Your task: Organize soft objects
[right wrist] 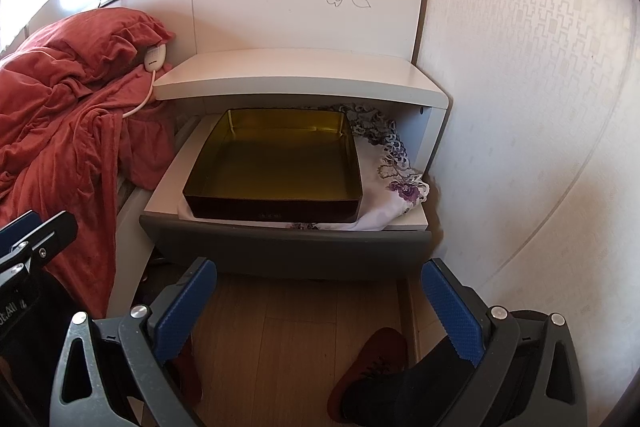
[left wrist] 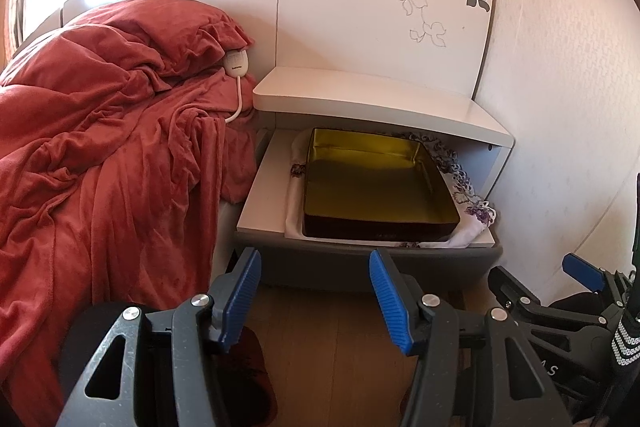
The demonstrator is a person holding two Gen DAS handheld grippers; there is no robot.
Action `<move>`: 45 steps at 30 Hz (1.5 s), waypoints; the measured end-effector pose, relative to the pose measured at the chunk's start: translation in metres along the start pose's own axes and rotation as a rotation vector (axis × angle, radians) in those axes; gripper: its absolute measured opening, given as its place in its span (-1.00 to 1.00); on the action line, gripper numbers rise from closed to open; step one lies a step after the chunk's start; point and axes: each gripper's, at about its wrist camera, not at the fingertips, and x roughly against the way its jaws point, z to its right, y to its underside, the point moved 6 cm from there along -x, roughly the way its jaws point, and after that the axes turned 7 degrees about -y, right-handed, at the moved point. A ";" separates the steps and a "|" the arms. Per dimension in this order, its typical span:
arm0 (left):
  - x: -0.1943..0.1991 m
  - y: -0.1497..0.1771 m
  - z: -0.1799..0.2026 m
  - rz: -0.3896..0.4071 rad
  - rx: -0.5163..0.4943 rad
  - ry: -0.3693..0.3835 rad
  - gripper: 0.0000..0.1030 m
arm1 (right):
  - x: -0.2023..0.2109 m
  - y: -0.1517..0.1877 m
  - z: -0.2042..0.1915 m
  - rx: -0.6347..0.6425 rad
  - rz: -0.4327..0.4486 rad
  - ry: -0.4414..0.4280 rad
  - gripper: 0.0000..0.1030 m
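Both the left gripper (left wrist: 314,293) and right gripper (right wrist: 320,301) hang wide open and empty-handed in front of the nightstand drawer (right wrist: 288,247), where a gold-lined tin (right wrist: 276,167) sits on a floral cloth (right wrist: 396,187).

A tin (right wrist: 276,163) sits on a cloth (right wrist: 394,187) in the open drawer (right wrist: 288,247) under the nightstand top (right wrist: 296,79) — bedding (right wrist: 64,119) lies left.

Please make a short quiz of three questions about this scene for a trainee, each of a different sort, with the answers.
1. True or false: the gold tin in the open drawer is empty.
2. What lies under the tin? A) floral cloth B) red blanket C) white controller
3. Fill in: the left tool and right tool are both ____.

Key: 1 true; 2 A; 3 open.
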 end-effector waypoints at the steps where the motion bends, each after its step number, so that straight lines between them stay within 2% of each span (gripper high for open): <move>1: 0.000 0.000 -0.001 -0.001 0.000 0.000 0.12 | 0.000 0.000 0.000 0.000 0.000 -0.001 1.00; 25: -0.009 0.007 -0.003 -0.044 0.007 -0.003 0.12 | -0.007 0.006 0.000 0.003 -0.024 -0.006 1.00; 39: -0.030 0.018 -0.005 -0.123 0.033 0.020 0.12 | -0.029 0.016 0.001 0.020 -0.093 -0.029 1.00; 45: -0.055 0.023 -0.009 -0.211 0.056 0.062 0.12 | -0.051 0.021 -0.007 0.083 -0.167 -0.106 1.00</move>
